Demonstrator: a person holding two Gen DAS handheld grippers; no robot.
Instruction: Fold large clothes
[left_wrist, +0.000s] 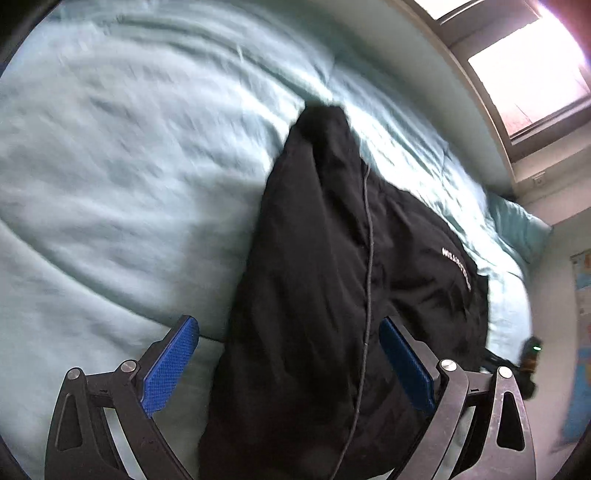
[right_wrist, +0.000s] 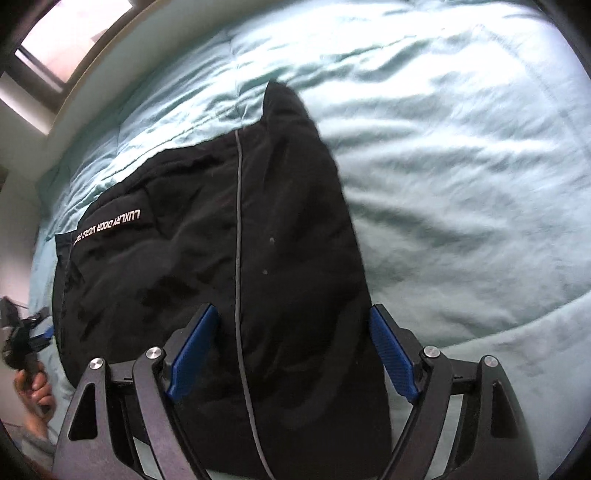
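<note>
— Left wrist view: where's the black garment (left_wrist: 332, 277)?
— Spread on the pale green bedcover (left_wrist: 110, 184), folded lengthwise, a thin grey cord (left_wrist: 369, 258) running down it. Its near end lies between the blue pads of the left gripper (left_wrist: 290, 363).
— Gripping?
— No. Jaws stand wide, both pads clear of the cloth, nothing held.
— And the right wrist view?
— Same garment (right_wrist: 221, 258), white lettering (right_wrist: 110, 227) to the left. The right gripper (right_wrist: 291, 354) straddles the near end, jaws spread wide; whether the pads brush the fabric I cannot tell, but they don't pinch it.
</note>
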